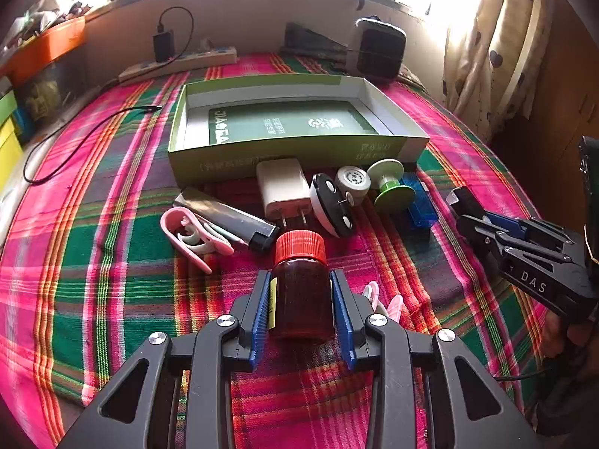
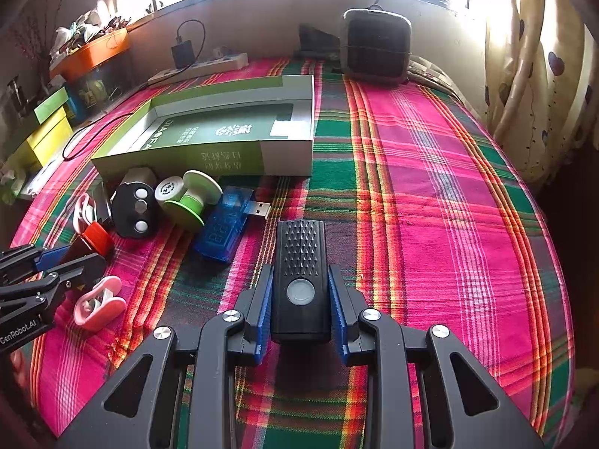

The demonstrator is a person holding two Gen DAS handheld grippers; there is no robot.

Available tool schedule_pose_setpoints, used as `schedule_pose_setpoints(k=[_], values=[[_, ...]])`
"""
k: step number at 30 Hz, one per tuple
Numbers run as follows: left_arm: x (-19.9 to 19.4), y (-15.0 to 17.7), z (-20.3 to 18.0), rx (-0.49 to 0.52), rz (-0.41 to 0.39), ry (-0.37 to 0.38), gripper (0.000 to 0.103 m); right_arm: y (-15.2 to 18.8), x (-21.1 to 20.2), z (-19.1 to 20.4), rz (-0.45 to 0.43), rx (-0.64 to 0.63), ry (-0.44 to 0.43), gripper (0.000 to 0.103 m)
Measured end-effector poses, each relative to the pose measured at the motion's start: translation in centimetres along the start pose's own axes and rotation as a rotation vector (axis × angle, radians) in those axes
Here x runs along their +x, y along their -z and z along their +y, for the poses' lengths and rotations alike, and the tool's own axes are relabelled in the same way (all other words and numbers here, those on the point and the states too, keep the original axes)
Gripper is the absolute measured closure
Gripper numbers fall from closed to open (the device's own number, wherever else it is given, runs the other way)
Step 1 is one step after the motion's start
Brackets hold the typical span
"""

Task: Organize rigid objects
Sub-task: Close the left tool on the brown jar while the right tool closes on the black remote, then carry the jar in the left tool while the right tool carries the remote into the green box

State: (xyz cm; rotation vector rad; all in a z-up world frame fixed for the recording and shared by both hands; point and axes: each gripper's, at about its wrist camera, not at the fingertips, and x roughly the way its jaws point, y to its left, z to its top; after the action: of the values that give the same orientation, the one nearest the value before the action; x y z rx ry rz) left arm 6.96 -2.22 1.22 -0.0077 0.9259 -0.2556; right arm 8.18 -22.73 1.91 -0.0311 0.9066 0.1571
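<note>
In the left wrist view, the left gripper (image 1: 301, 299) had its two blue pads closed against the sides of a small brown bottle (image 1: 301, 292) with a red cap. The bottle pointed forward, toward the open green box (image 1: 295, 149) lying on the plaid cloth (image 1: 112, 262). I could not tell if the bottle was lifted or rested on the cloth. Between the bottle and the box lay a row of loose things: a white charger (image 1: 281, 189), a lighter (image 1: 228, 217), a pink clip (image 1: 187, 237), a black oval piece (image 1: 333, 209) and a green spool (image 1: 391, 189). The box looked to have nothing loose inside it. So I judged the work to be at its beginning, with the first carrying step in hand. The next move probably called for passing the bottle over this row and above the near wall of the box before opening the jaws.

In the right wrist view, the right gripper (image 2: 299, 299) was closed on a black device (image 2: 300, 277) with a round button. Its jaws were parted only as wide as this body. It was above the cloth, right of a blue USB stick (image 2: 228, 228) and well apart from the box, which stood farther ahead on the left. This gripper needed to move forward and left to reach it, and the left gripper was near on that side.
</note>
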Motion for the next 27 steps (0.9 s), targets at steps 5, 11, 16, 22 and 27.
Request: schedule_pose_setpoints(k=[5, 11, 16, 22, 27], values=[[-0.7, -0.3, 0.0, 0.002, -0.017, -0.002, 0.072, -0.1, -0.6, 0.1, -0.009, -0.003, -0.016, 0.075], [-1.9, -1.5, 0.6, -0.003, -0.057, -0.007, 0.072, -1.0, -1.7, 0.3, -0.032, -0.010, -0.024, 0.075], [-2.4, -3.3, 1.5, -0.018, -0.087, -0.013, 0.072, -2.4, -2.5, 0.4, -0.060, -0.020, -0.030, 0.075], [-1.8, -5.9, 3.1, -0.034, -0.097, -0.025, 0.072, -4.7, -2.2, 0.8, -0.074, -0.046, -0.047, 0.075], [-0.8, -8.3, 4.4, -0.044, -0.103, -0.046, 0.072, -6.9, -1.1, 0.8, -0.070, -0.052, -0.068, 0.075]])
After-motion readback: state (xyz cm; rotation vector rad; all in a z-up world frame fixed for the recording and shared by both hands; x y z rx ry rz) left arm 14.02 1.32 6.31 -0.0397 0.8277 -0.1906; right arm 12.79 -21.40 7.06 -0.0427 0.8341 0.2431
